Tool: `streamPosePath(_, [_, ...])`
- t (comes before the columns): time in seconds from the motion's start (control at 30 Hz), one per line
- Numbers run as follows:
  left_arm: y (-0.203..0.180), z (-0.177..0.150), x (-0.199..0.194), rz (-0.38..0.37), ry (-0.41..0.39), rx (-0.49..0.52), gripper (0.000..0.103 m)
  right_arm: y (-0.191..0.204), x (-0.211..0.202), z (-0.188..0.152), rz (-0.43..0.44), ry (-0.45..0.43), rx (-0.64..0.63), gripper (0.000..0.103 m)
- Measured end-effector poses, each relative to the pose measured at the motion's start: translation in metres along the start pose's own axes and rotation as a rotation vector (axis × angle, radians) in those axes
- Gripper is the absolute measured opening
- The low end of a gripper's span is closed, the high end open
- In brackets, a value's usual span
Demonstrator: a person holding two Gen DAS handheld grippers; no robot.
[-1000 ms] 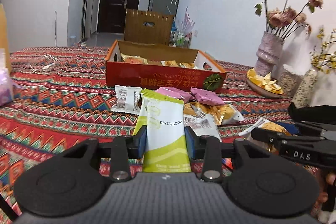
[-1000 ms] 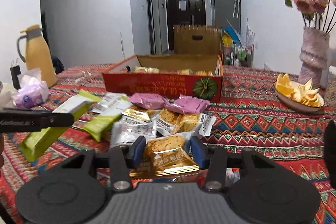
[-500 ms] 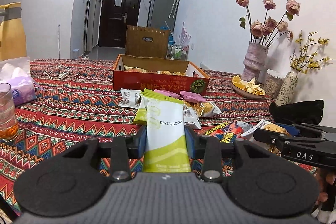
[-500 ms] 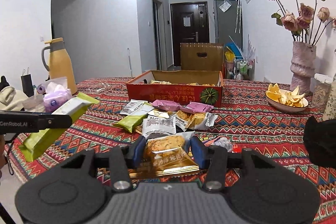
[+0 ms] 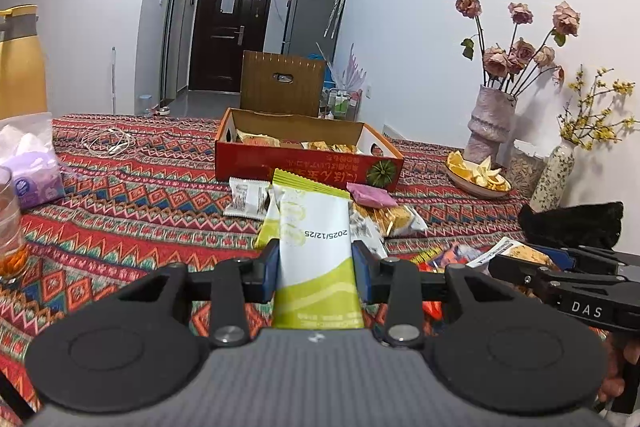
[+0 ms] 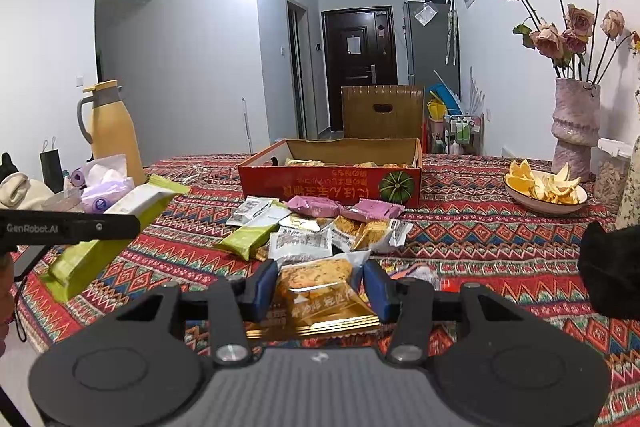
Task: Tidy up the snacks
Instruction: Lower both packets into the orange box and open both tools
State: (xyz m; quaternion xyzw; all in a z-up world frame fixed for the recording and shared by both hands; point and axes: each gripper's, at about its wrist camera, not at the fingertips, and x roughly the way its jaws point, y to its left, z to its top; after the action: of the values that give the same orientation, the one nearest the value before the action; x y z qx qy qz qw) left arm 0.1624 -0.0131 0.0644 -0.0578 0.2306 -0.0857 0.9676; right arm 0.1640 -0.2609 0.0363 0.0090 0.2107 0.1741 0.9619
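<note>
My left gripper (image 5: 316, 267) is shut on a green and white snack packet (image 5: 314, 247) and holds it above the table; the packet also shows in the right wrist view (image 6: 100, 239). My right gripper (image 6: 320, 287) is shut on a gold biscuit packet (image 6: 316, 287), also held up. A red cardboard box (image 6: 332, 183) with several snacks inside stands at mid table, also in the left wrist view (image 5: 304, 163). A pile of loose packets (image 6: 316, 223), pink, green, white and gold, lies in front of the box.
A patterned cloth (image 5: 132, 195) covers the table. A bowl of orange peel (image 6: 544, 191) and a vase of dried roses (image 6: 576, 123) stand at right. A yellow jug (image 6: 112, 131), tissue pack (image 6: 104, 191) and glass (image 5: 10, 239) are at left. A wooden chair (image 6: 382, 111) is behind the box.
Both grippers have pulled back and risen from the pile, each still holding its packet; the box and pile now look farther away.
</note>
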Motion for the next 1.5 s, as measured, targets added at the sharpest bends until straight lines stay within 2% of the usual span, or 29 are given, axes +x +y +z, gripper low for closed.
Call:
streamPosePath(0.2, [0.005, 0.037, 0.054, 0.009, -0.019, 0.024, 0.038, -0.011, 0.039, 0.033, 0.009, -0.016, -0.045, 0.046])
streamPosePath(0.27, [0.008, 0.052, 0.077, -0.008, -0.014, 0.016, 0.038, -0.016, 0.055, 0.048, 0.02, -0.023, -0.058, 0.046])
streamPosePath(0.47, [0.024, 0.119, 0.165, -0.073, 0.017, -0.009, 0.038, -0.039, 0.124, 0.113, 0.057, -0.039, -0.115, 0.046])
streamPosePath(0.57, [0.034, 0.156, 0.218, -0.073, 0.035, -0.025, 0.038, -0.055, 0.17, 0.147, 0.068, -0.023, -0.12, 0.046])
streamPosePath(0.67, [0.044, 0.187, 0.278, -0.085, 0.095, -0.073, 0.038, -0.076, 0.228, 0.178, 0.078, 0.019, -0.068, 0.046])
streamPosePath(0.77, [0.051, 0.202, 0.344, -0.066, 0.185, -0.111, 0.038, -0.1, 0.298, 0.201, 0.092, 0.087, 0.033, 0.046])
streamPosePath(0.87, [0.054, 0.202, 0.403, -0.025, 0.271, -0.125, 0.038, -0.122, 0.367, 0.209, 0.08, 0.168, 0.151, 0.046])
streamPosePath(1.0, [0.059, 0.192, 0.466, -0.004, 0.361, -0.138, 0.039, -0.137, 0.44, 0.205, 0.026, 0.259, 0.215, 0.046])
streamPosePath(1.07, [0.064, 0.187, 0.482, -0.001, 0.384, -0.157, 0.04, -0.141, 0.466, 0.197, 0.0, 0.296, 0.238, 0.047])
streamPosePath(1.13, [0.071, 0.183, 0.489, -0.005, 0.415, -0.194, 0.051, -0.146, 0.484, 0.19, -0.032, 0.32, 0.273, 0.049])
streamPosePath(1.17, [0.073, 0.183, 0.487, -0.02, 0.41, -0.205, 0.061, -0.146, 0.492, 0.187, -0.04, 0.337, 0.275, 0.057])
streamPosePath(1.2, [0.075, 0.183, 0.483, -0.029, 0.381, -0.207, 0.071, -0.145, 0.497, 0.184, -0.04, 0.345, 0.264, 0.06])
streamPosePath(1.27, [0.075, 0.186, 0.474, -0.016, 0.34, -0.17, 0.073, -0.144, 0.501, 0.181, -0.031, 0.36, 0.273, 0.063])
streamPosePath(1.33, [0.075, 0.188, 0.467, -0.024, 0.32, -0.14, 0.073, -0.142, 0.498, 0.182, -0.015, 0.336, 0.276, 0.063])
streamPosePath(1.5, [0.076, 0.195, 0.448, -0.004, 0.31, -0.133, 0.073, -0.139, 0.478, 0.195, -0.035, 0.309, 0.249, 0.062])
